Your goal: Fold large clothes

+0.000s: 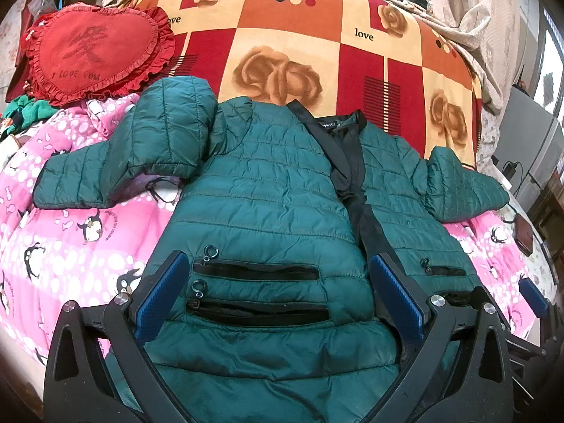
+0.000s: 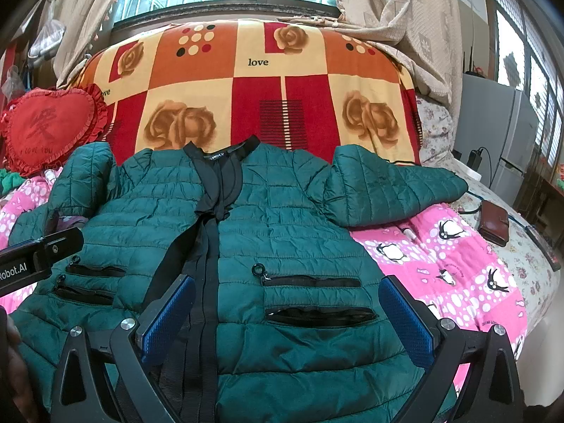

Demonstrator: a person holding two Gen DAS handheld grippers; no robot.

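A dark green quilted jacket (image 1: 268, 190) lies flat and face up on the bed, black zip strip down its middle, collar away from me. Its left sleeve (image 1: 116, 162) is bent over on itself; its right sleeve (image 2: 391, 187) stretches out to the right. My left gripper (image 1: 278, 289) hovers open over the left front panel, its blue pads either side of two zip pockets (image 1: 257, 292). My right gripper (image 2: 287, 310) is open above the right front panel (image 2: 282, 232), with pockets (image 2: 317, 299) between its pads. The left tool's body (image 2: 38, 257) shows at the right wrist view's left edge.
A pink penguin quilt (image 1: 70, 239) covers the bed under the jacket, with a rose-patterned blanket (image 1: 299, 35) behind. A red heart cushion (image 1: 95, 53) sits at the far left. A brown wallet (image 2: 493, 224) and a pen (image 2: 410, 234) lie to the right. A fridge (image 2: 500, 134) stands beyond.
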